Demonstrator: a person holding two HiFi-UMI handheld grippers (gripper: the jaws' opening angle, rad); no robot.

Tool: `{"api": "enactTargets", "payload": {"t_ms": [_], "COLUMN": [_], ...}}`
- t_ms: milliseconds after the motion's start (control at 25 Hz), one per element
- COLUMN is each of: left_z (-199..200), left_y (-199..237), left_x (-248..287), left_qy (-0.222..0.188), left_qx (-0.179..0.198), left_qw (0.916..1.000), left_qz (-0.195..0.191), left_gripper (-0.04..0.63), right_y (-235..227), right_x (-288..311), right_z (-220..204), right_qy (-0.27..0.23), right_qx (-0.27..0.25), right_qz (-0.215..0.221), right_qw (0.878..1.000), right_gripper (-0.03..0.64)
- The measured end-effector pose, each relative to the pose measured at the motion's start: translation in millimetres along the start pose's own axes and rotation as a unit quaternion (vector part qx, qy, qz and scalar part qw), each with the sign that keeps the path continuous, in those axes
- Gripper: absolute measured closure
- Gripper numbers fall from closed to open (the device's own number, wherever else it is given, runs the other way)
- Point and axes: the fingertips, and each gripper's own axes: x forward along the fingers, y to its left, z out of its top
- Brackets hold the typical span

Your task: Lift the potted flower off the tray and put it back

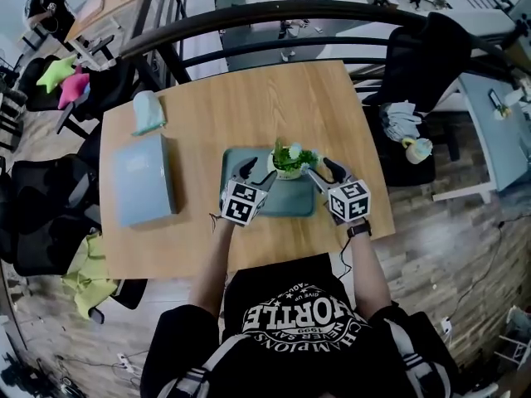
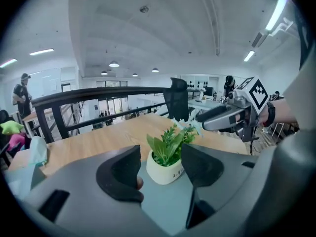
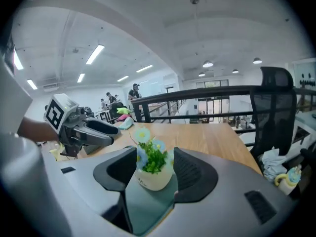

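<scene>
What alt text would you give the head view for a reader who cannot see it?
A small white potted flower stands on a teal tray on a wooden table, with the person's left tongs and right tongs open on either side of it, gripping nothing. A pale blue box lies further left.

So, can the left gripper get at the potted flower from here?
Probably yes. The left gripper has its jaws apart, and the potted flower sits on the teal tray just beyond them with nothing between. The right gripper, close on its other side, could crowd it.
</scene>
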Motion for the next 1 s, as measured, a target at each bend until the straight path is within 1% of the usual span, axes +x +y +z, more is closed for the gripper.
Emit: {"api": "enactTargets", "payload": {"t_ms": [120,240,360,440,560,800,880,1000], "left_z": [24,48,68,79,90,107,111,117], "left_y": [4,1,-3,-4,-5,8,14,18], "left_x": [-16,-30,-46,-56,-74,-105,-113,-128], "left_qy": [-0.029,-0.061,-0.088,-0.102,-0.122,-0.169,-0.175,-0.182], "left_qx": [0.001,-0.002,0.006,0.011,0.010,-0.016,-0.010,-0.001], "left_qw": [0.9996,0.9981,0.9961,0.9945,0.9921,0.9836,0.9819,0.9789], "left_qz": [0.004,0.005,0.012,0.018,0.027,0.060,0.073,0.093], "left_gripper": [0.328,0.330,0.339,0.350,0.367,0.428,0.437,0.469], "right_y": [11,21,32,38,50,63,64,66], "right_x": [-10,-20,-30,-36,-44,-61,-67,-76], "right_z": [29,56,79,93,108,135,141,148], "right_qy": [-0.028,-0.065,-0.094,-0.105,-0.115,-0.155,-0.168,-0.184], "right_qx": [-0.024,-0.027,-0.028,-0.026,-0.027,-0.017,-0.008,0.004], "right_qz": [-0.009,-0.020,-0.033,-0.045,-0.060,-0.076,-0.082,-0.095], "right_qw": [0.999,0.997,0.995,0.993,0.991,0.985,0.982,0.978], "right_gripper": [0.368,0.379,0.391,0.401,0.413,0.448,0.463,0.497]}}
